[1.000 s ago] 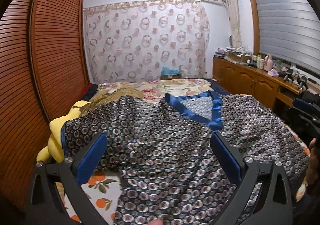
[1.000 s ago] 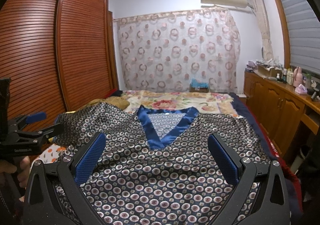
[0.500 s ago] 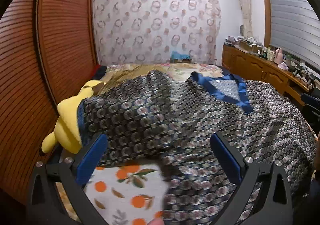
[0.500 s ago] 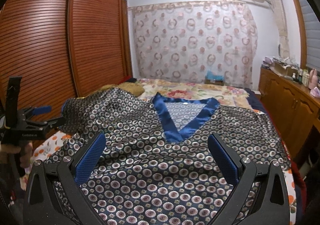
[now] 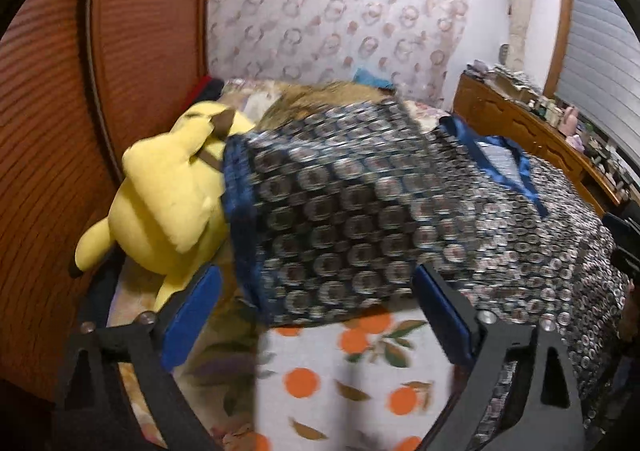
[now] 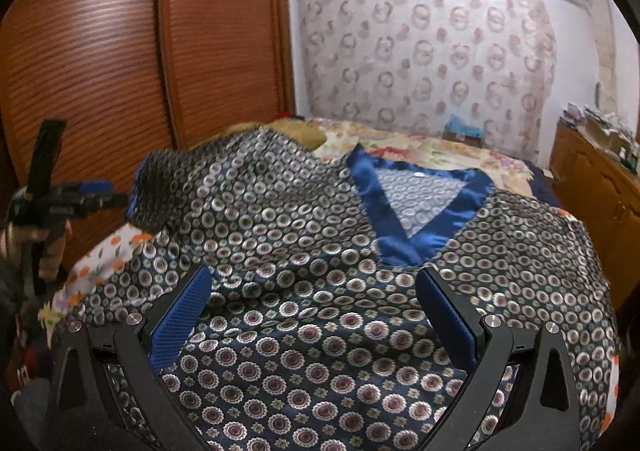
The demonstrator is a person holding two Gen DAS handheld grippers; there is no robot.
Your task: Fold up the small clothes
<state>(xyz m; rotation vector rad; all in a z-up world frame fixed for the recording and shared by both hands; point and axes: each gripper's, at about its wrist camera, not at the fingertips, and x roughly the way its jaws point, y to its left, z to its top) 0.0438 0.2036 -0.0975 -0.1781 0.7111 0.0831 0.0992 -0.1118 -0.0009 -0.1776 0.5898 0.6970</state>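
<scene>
On the bed (image 6: 420,149) lay the dotted shirt (image 6: 304,251). My left gripper (image 5: 316,315) was closing near its sleeve (image 5: 320,219), pinching nothing. My right gripper (image 6: 316,311) stood wide above it.

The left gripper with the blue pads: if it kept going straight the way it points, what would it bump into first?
Most likely the sleeve end of the patterned shirt, straight ahead of the left gripper, whose jaws are closing with nothing between them yet. Depth is unclear.

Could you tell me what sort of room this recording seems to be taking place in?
Most likely a home bedroom: a bed with a fruit-print sheet, louvred wooden wardrobe doors beside it, and a yellow plush toy lying at the bedside.
</scene>
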